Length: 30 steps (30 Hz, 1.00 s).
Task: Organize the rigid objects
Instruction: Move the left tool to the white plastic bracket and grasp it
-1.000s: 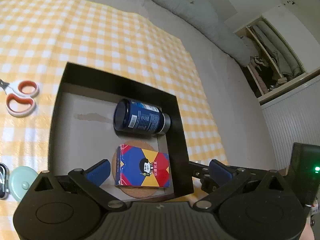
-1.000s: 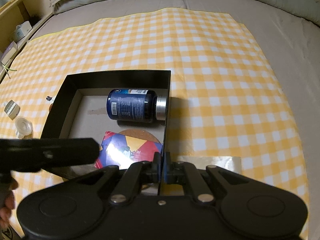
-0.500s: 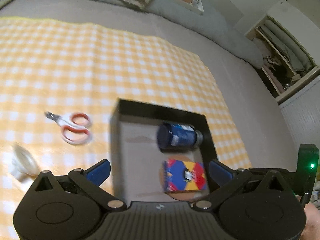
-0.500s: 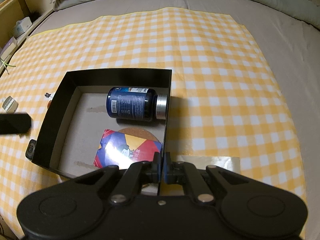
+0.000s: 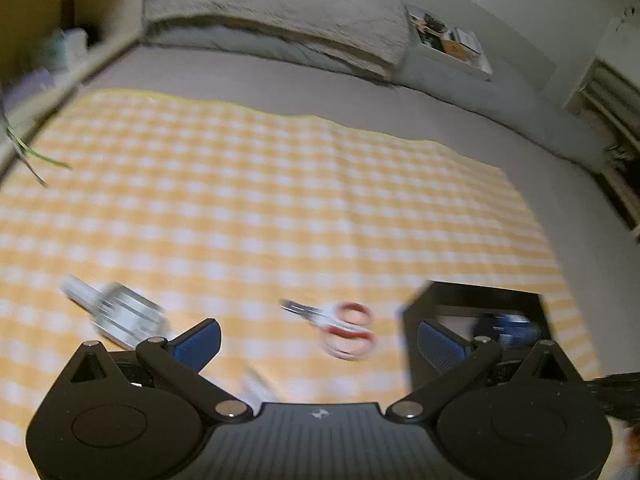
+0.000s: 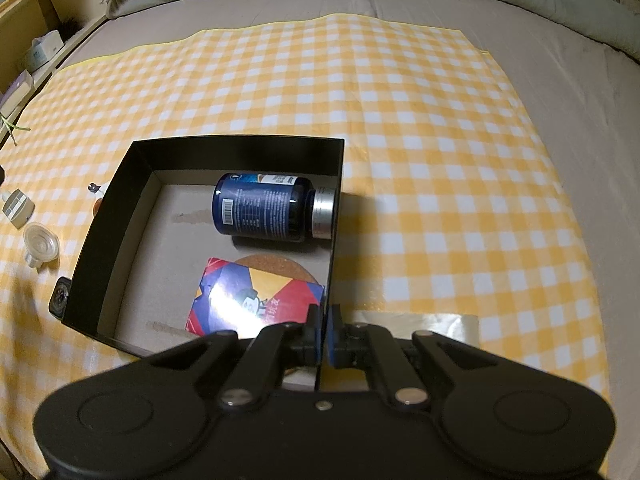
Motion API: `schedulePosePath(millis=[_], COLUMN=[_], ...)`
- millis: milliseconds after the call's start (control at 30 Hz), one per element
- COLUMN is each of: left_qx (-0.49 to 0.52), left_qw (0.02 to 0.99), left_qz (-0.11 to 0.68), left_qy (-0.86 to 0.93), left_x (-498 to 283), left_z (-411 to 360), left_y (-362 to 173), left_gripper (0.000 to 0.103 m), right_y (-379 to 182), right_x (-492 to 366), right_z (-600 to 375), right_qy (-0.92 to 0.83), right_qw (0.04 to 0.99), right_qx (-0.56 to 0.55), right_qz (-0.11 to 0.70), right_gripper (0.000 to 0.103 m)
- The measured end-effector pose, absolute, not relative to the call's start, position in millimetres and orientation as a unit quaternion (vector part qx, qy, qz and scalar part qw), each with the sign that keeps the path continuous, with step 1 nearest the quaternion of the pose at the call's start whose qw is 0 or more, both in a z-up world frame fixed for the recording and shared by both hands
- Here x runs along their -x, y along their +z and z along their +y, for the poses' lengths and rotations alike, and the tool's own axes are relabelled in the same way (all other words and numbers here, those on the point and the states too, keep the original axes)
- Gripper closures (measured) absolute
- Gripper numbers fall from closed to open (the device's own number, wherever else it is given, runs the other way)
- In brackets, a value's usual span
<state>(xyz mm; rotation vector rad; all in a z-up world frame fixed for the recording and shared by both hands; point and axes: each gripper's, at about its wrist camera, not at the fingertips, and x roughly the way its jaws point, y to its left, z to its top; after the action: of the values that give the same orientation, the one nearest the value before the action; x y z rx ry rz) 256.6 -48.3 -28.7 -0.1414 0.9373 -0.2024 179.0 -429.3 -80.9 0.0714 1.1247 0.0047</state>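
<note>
A black box (image 6: 120,208) sits on the yellow checked cloth. In it lie a blue bottle (image 6: 260,210) on its side, a colourful card box (image 6: 248,304) and a cork coaster (image 6: 280,264) under it. My right gripper (image 6: 325,332) is shut on the box's right wall near its front corner. My left gripper (image 5: 318,338) is open and empty above the cloth. Red-handled scissors (image 5: 340,328) lie blurred just beyond it, a clear bottle (image 5: 116,312) by its left finger. The black box (image 5: 472,292) shows at the right.
Left of the box lie a small clear cup (image 6: 40,246), a small white item (image 6: 18,208) and a dark round object (image 6: 60,300). A shiny flat sheet (image 6: 432,324) lies right of my right gripper. Pillows and shelves border the bed.
My left gripper swung left, away from the box, so scissors and clear bottle now sit ahead of it. The view is blurred. My right gripper stays clamped on the box wall.
</note>
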Motion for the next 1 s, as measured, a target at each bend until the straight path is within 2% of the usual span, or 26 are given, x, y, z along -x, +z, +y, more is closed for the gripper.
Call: schedulePosePath(millis=[333,633,733,1000], left_qx=[-0.045,-0.078,-0.094,-0.153], left_qw=[0.899,0.886,0.881,0.865], left_qz=[0.432,0.451,0.461,0.471], left_qy=[-0.046,-0.069,-0.059,-0.087], left_x=[-269.5,-283.3,-285.4,-291.4], left_z=[-0.2,35.6,41.3,42.3], left_y=[-41.4,-64.4,-73.1,-99.3], left_gripper=[0.0,0.0,0.002,0.019], right_y=[-81.5,-81.9,-81.6,-85.8], right_x=[-179.7,-180.5,-180.7,-184.6], right_z=[-428.7,-428.5,-428.3,-427.6], right_qy=[0.002,0.003,0.003,0.002], right_qw=[0.845,0.844,0.843,0.839], right_qx=[-0.029,-0.026,-0.027,-0.025], right_qz=[0.535,0.536,0.537,0.543], right_gripper=[0.099,0.099,0.099,0.099])
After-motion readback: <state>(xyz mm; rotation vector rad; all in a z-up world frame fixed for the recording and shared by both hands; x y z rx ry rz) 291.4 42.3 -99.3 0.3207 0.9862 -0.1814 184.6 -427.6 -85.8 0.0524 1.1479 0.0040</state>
